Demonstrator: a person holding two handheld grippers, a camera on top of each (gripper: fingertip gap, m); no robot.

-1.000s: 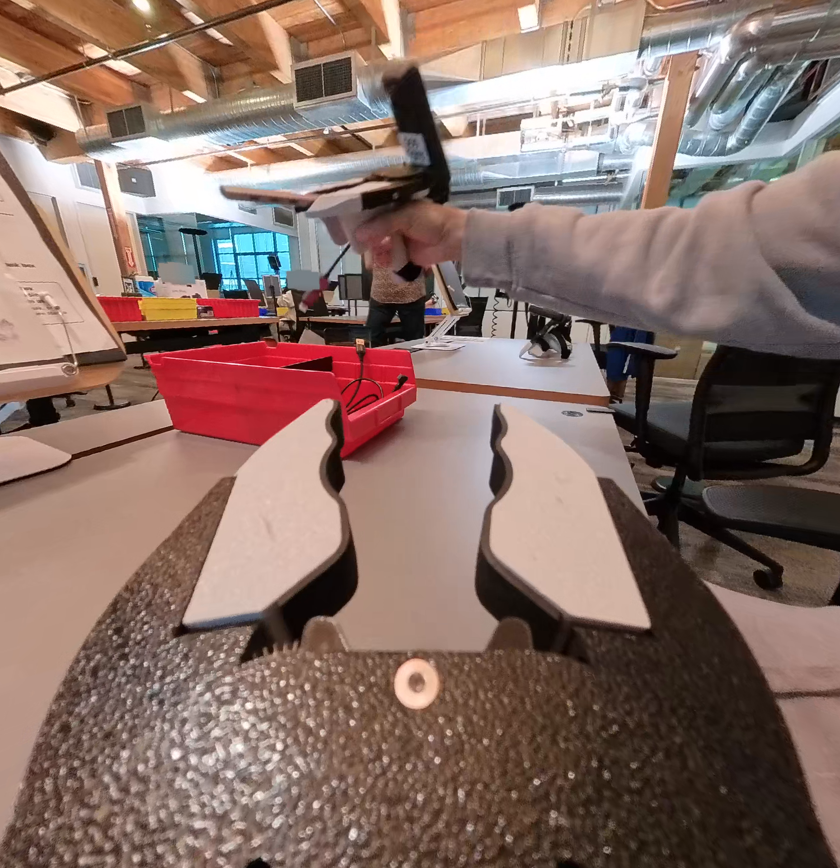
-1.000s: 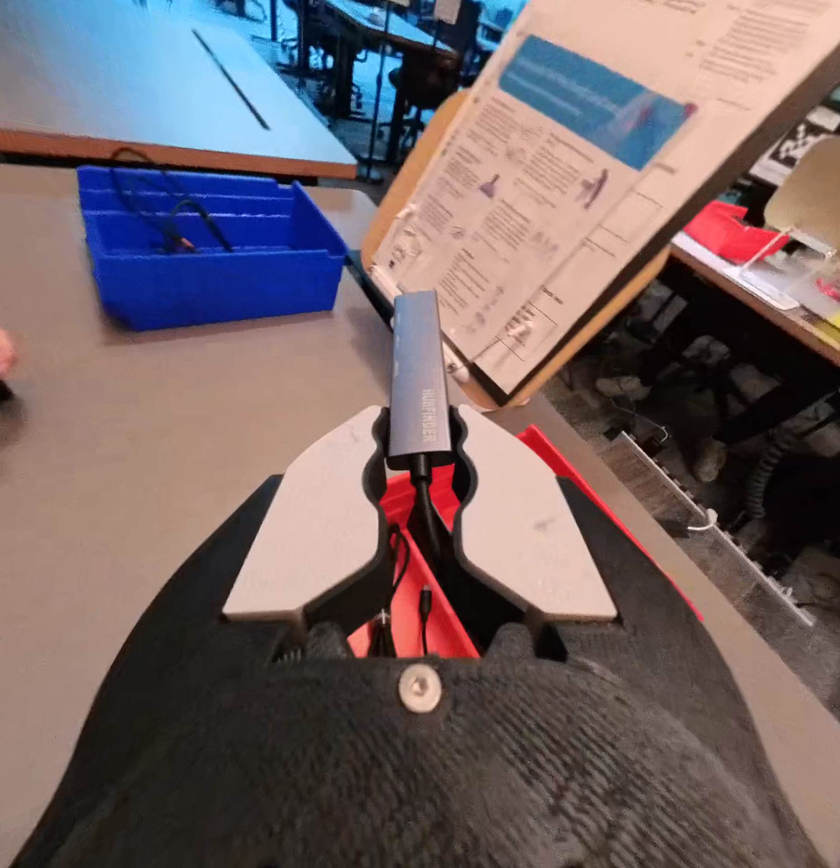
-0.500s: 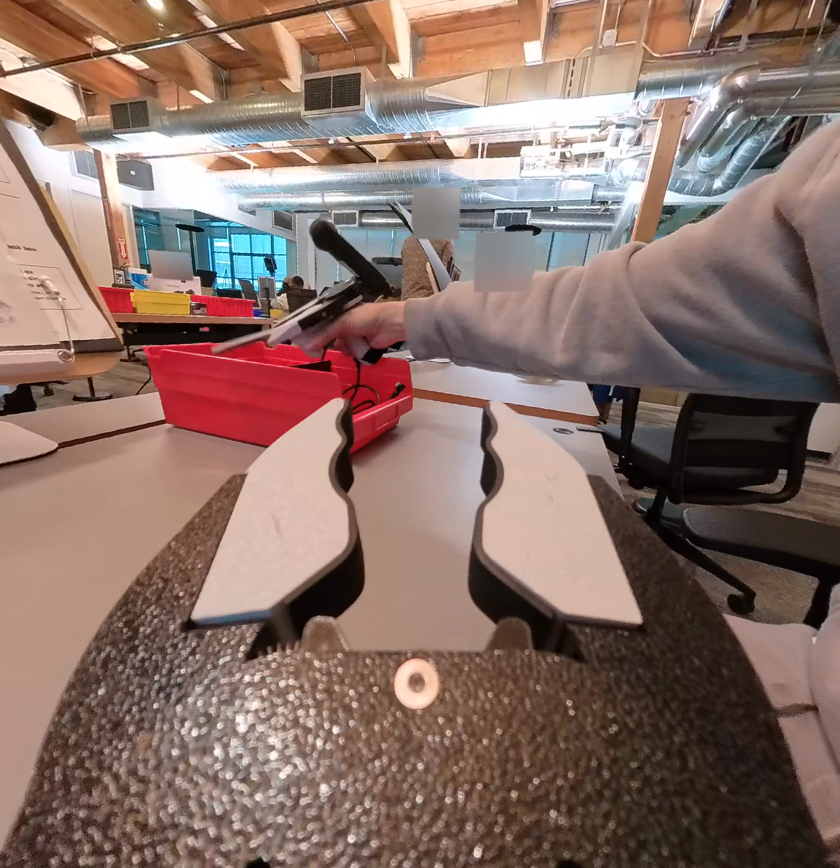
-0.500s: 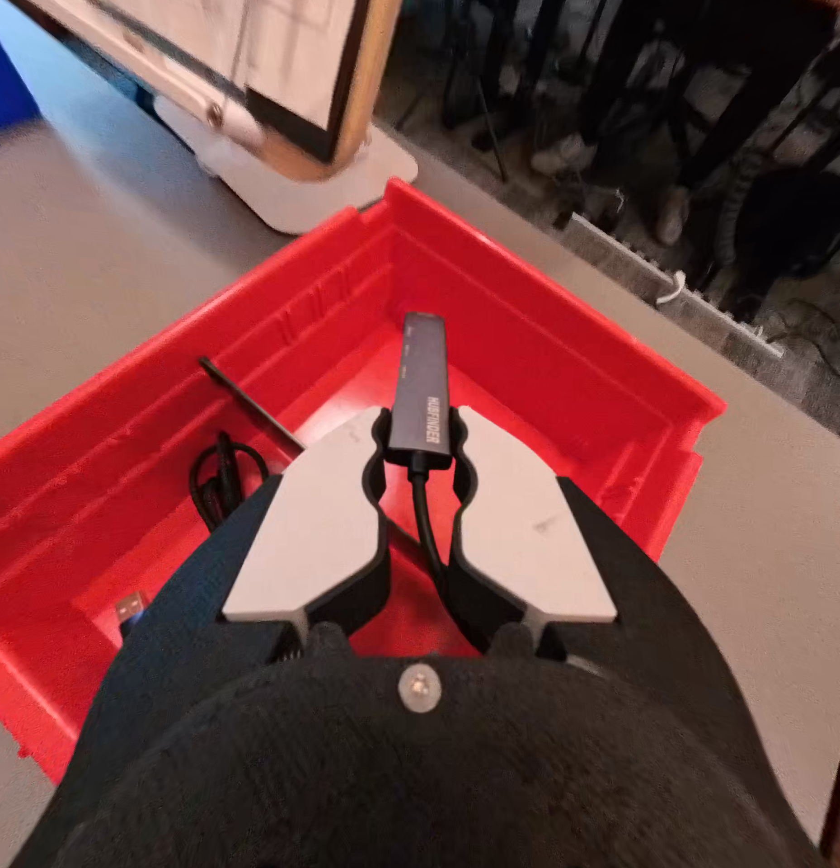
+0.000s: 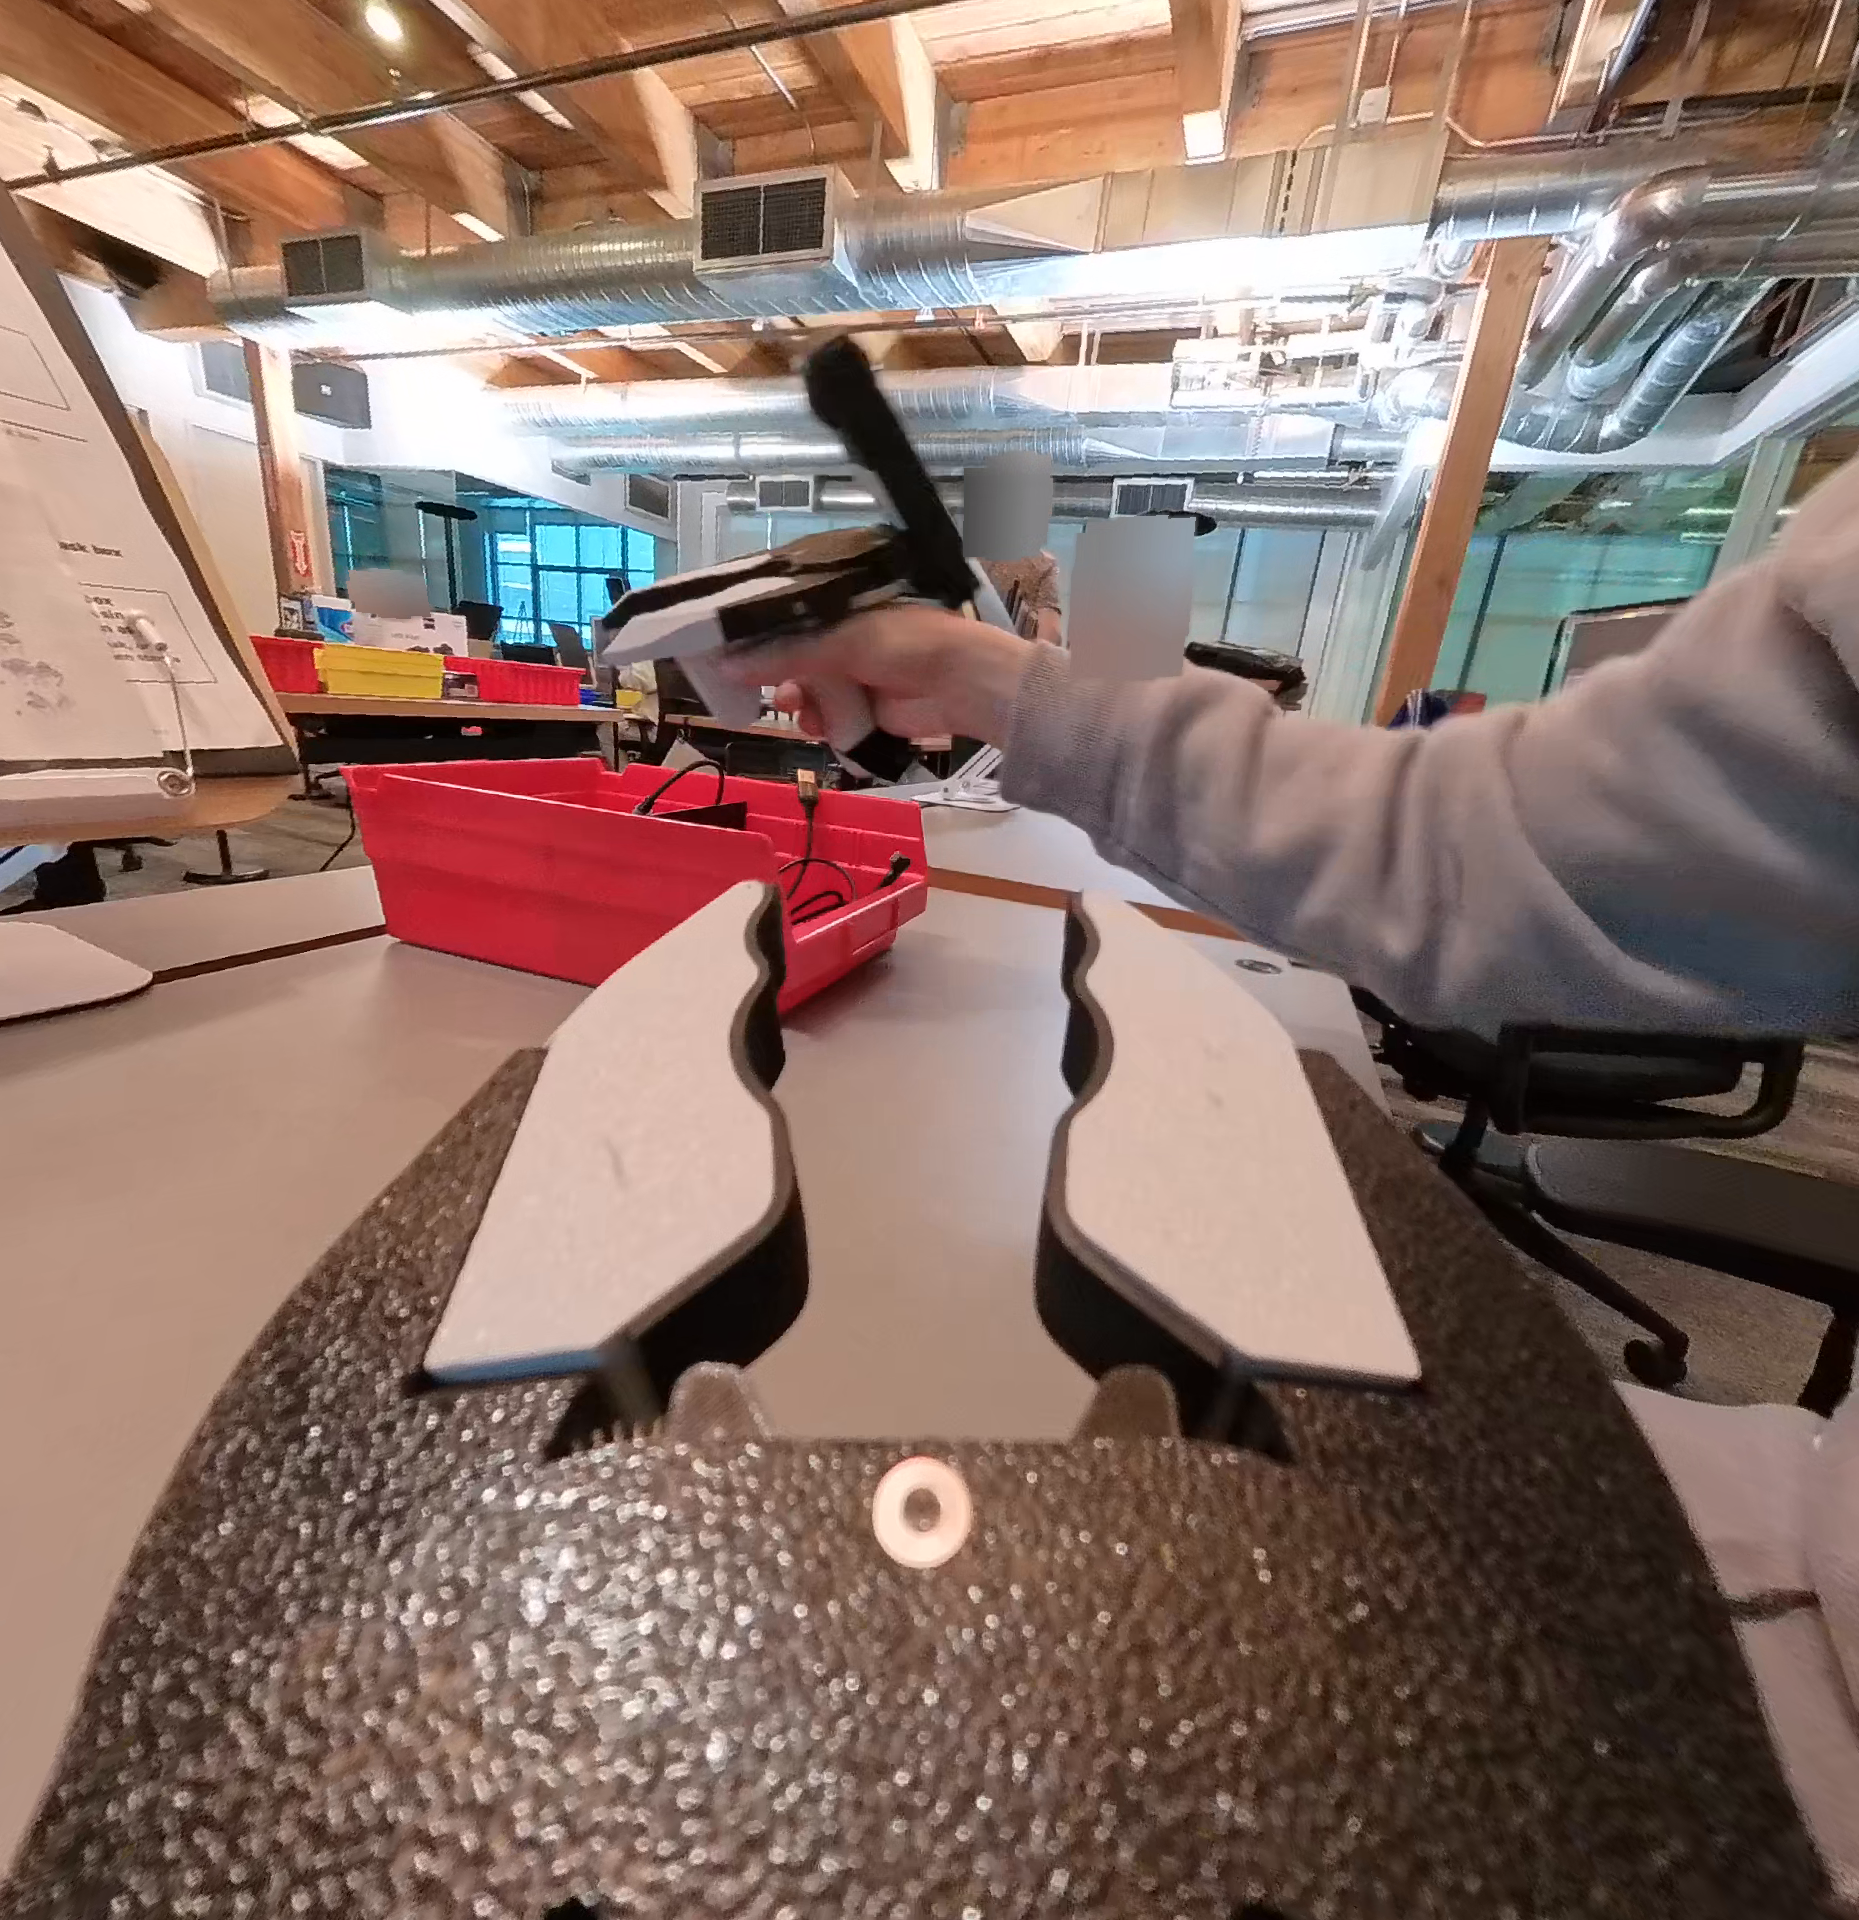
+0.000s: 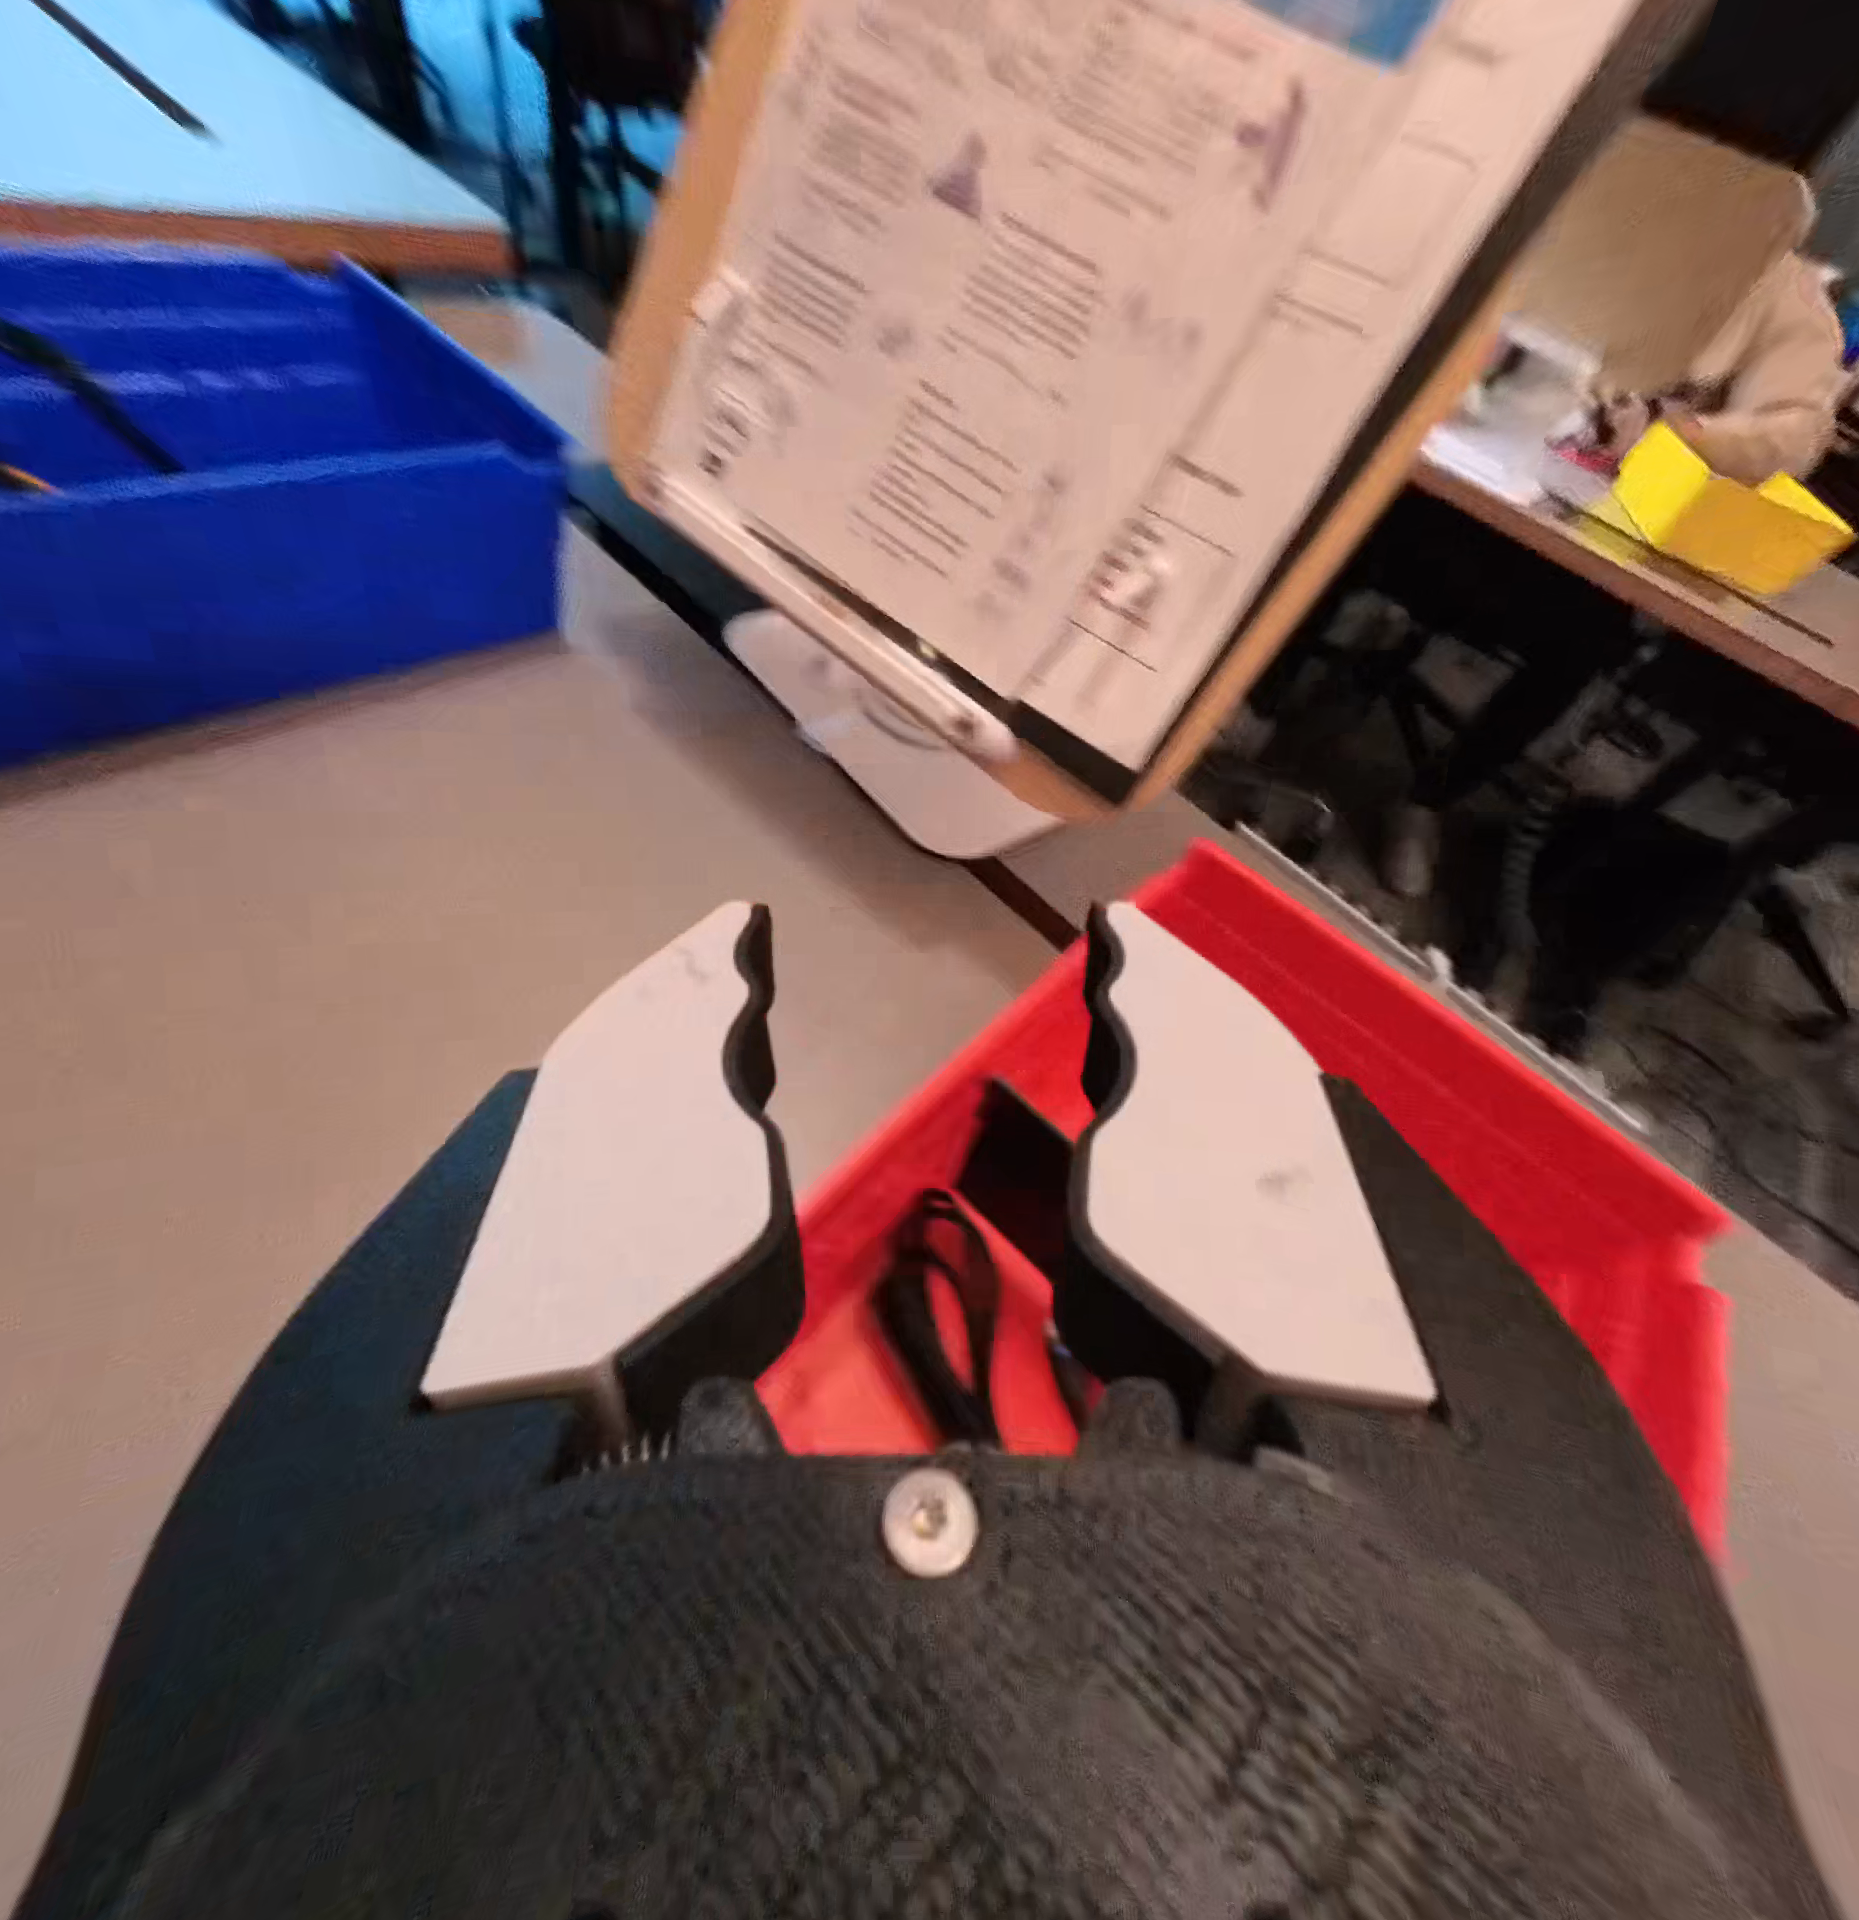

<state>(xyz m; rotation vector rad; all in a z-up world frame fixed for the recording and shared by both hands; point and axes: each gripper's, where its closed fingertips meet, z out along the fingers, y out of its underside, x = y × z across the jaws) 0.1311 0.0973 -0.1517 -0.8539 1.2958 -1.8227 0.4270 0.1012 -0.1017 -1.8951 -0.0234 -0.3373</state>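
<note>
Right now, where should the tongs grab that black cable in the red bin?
Grab the black cable at its bunched loop, coming straight down from above. It lies low in the red bin, whose walls block any sideways reach, and a black divider stands close beside it. The open right tongs hover nearest.

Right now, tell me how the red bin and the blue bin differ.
The red bin lies right under the open right gripper; the blue bin sits farther off on the table, left of the document stand. The red bin shows a coiled black cable and a black divider; the blue bin's contents are blurred, only dark cable-like shapes show. Both are open plastic bins on the same table.
</note>
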